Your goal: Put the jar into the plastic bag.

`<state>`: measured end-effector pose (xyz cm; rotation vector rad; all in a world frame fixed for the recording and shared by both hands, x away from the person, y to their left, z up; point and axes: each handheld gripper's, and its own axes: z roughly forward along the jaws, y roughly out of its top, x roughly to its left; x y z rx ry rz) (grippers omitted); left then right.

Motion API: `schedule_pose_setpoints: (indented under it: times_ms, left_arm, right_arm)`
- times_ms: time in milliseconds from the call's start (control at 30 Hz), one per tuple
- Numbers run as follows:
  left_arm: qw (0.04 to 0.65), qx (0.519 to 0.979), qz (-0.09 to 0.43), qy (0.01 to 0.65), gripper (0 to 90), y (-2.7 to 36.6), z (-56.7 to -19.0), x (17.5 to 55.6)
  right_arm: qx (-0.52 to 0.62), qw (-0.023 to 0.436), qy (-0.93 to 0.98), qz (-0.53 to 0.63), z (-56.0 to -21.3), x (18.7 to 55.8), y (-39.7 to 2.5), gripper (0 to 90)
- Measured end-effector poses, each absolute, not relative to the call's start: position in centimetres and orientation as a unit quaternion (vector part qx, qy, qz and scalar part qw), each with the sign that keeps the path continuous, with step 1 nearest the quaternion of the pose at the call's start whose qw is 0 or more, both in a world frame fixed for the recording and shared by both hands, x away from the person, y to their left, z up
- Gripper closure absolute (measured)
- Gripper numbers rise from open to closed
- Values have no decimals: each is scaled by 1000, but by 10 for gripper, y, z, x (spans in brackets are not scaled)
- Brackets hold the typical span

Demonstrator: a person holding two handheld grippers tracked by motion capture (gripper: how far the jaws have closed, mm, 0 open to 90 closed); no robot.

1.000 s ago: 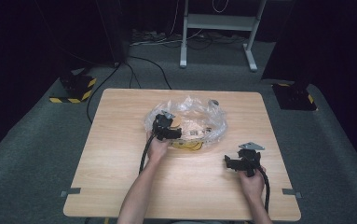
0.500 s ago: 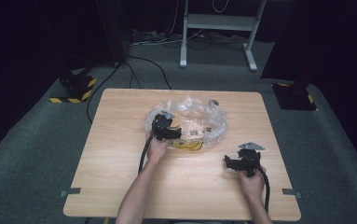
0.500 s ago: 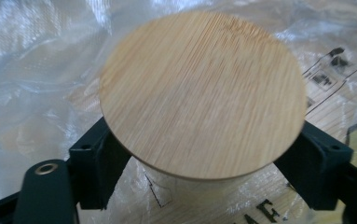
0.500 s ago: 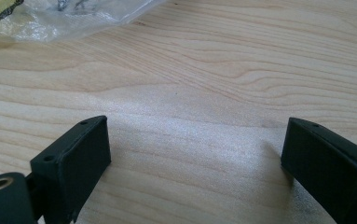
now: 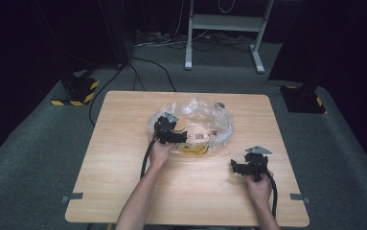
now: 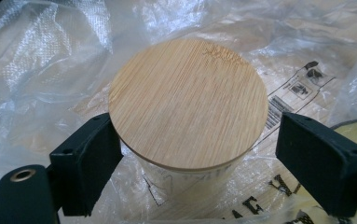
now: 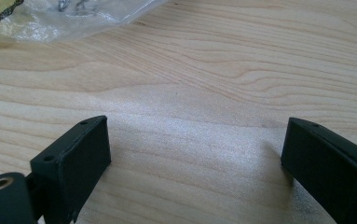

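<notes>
- High view: the left hand-held gripper [image 5: 171, 133] sits at the near-left edge of the crumpled clear plastic bag [image 5: 210, 125] in the middle of the desk [image 5: 123, 158]. The right hand-held gripper [image 5: 248, 165] rests near the bag's right corner, apart from it.
- Left gripper view: the wide-spread jaws flank a jar with a round bamboo lid [image 6: 188, 102] lying on the bag; the left jaw touches the lid's edge, the right stands just clear.
- Right gripper view: jaws gape wide over bare desk, holding nothing, the bag's edge beyond.
</notes>
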<state>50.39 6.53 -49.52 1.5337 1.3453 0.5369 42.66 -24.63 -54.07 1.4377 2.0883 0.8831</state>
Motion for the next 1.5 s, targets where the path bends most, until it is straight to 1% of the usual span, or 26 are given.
schedule_pose_setpoints:
  times_ms: [300, 333, 400, 900, 1500]
  left_arm:
    - [494, 634, 220, 552, 137, 70, -495, 500]
    - [500, 627, 219, 555, 137, 69, -495, 499]
    - [500, 630, 218, 553, 136, 71, -494, 497]
    - [518, 607, 222, 560, 134, 79, -486, 488]
    - [528, 600, 226, 557, 135, 86, -483, 476]
  right_arm:
    - [522, 227, 758, 320, -541, 427, -246, 79]
    - [522, 226, 758, 320, -541, 427, -246, 79]
    - [522, 226, 758, 320, -541, 427, -246, 79]
    - [522, 226, 758, 320, -541, 427, -246, 79]
    - [522, 227, 758, 320, -541, 427, -246, 79]
